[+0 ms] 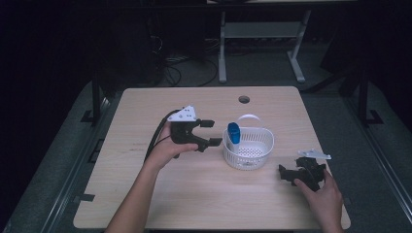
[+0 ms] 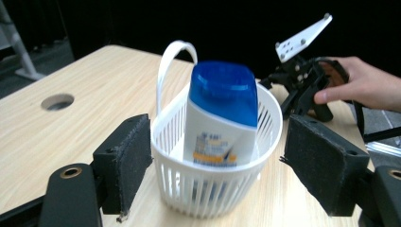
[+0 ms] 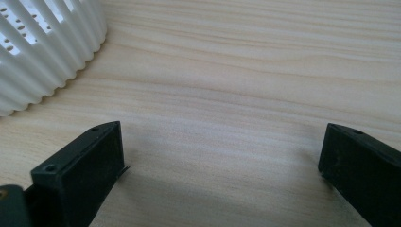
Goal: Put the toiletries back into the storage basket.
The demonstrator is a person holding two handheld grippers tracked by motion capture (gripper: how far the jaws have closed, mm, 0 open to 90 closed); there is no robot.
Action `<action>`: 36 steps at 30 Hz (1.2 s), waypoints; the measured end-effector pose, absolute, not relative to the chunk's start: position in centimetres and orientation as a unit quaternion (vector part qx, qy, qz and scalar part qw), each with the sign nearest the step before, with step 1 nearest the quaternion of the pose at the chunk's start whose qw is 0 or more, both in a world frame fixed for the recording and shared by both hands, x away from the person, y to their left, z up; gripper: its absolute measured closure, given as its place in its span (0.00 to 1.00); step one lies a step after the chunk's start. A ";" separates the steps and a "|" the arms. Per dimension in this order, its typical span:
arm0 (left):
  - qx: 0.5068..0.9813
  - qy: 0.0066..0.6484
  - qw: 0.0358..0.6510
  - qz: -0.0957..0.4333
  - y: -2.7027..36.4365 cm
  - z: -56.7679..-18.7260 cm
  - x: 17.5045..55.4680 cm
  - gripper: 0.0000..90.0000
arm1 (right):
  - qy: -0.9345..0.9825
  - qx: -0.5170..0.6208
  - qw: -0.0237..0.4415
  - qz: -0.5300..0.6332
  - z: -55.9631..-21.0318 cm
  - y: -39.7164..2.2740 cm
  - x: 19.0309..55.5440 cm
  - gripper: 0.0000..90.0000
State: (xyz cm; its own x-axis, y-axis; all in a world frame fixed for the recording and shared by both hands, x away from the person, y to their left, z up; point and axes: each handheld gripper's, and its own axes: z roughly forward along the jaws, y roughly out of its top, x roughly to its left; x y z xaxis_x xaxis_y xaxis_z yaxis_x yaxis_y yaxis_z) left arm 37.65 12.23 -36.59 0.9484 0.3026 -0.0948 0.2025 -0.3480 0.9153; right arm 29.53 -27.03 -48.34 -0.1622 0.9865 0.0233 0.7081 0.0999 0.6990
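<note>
Desk (image 1: 204, 204) of pale wood carries everything. Near its middle sits a white slatted basket (image 1: 248, 148) with its handle up, and a blue-capped bottle (image 1: 233, 133) stands upright inside, against the wall nearest the left hand-held gripper (image 1: 209, 132). That gripper is held above the desk just left of the basket, jaws spread wide with nothing between them; in its own view the bottle's long axis runs vertical, straight ahead between the pads. The right hand-held gripper (image 1: 286, 174) sits low at the desk's right, jaws also wide apart and unloaded, aimed at bare wood beside the basket. The left one is nearer, and likely better placed for any grasp.
</note>
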 end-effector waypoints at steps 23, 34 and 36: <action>0.837 0.264 0.468 0.101 20.6 -38.8 34.4 0.25 | 0.703 0.603 0.235 0.295 -48.3 -27.0 29.5 0.01; 0.836 0.305 0.436 0.131 24.4 -40.4 32.6 0.25 | 0.703 0.603 0.236 0.295 -48.3 -27.0 29.5 0.01; 0.838 0.309 0.429 0.134 24.8 -40.8 32.4 0.25 | 0.703 0.603 0.236 0.295 -48.3 -27.0 29.5 0.01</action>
State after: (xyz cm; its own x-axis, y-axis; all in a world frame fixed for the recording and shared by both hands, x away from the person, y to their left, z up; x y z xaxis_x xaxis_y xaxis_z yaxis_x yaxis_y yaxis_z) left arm 32.36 24.80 -40.77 0.7728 0.6333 -0.0403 0.4036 -0.4414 0.8014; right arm 29.54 -27.03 -48.35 -0.1622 0.9865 0.0239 0.7089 0.0997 0.6983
